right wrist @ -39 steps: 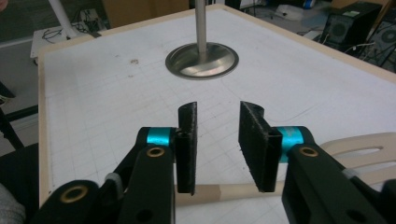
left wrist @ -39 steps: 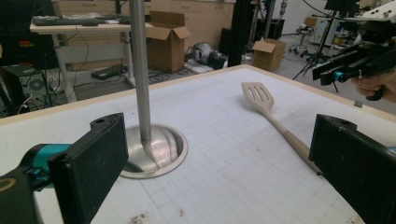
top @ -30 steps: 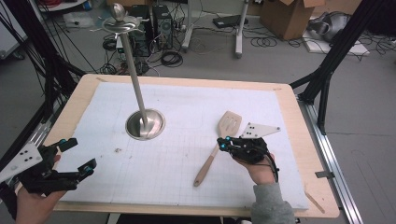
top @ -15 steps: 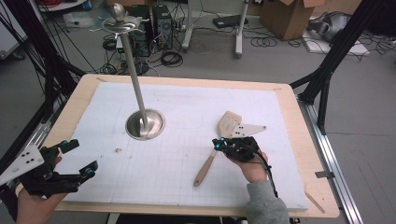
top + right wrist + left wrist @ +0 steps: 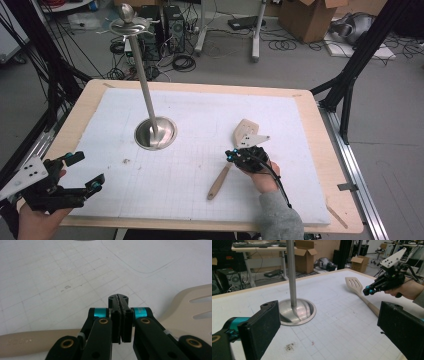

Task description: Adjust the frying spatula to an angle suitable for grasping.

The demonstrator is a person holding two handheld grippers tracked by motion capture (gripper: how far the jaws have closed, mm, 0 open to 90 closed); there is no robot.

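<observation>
A steel stand (image 5: 155, 131), round base and upright pole, stands left of centre on the white-matted bench (image 5: 200, 100); cardboard boxes (image 5: 307, 17) beyond.

Steel stand (image 5: 152, 127) blocks mat centre; spatula (image 5: 235, 155) lies right.

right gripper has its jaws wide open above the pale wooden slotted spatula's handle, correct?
Not open: the right gripper view shows the right gripper with its jaws pressed shut together, nothing between them. It is indeed above the pale wooden slotted spatula's handle.

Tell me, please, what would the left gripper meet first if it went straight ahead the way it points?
Probably the round steel base of the upright pole, which lies ahead between the open left gripper jaws; depth is uncertain.
</observation>
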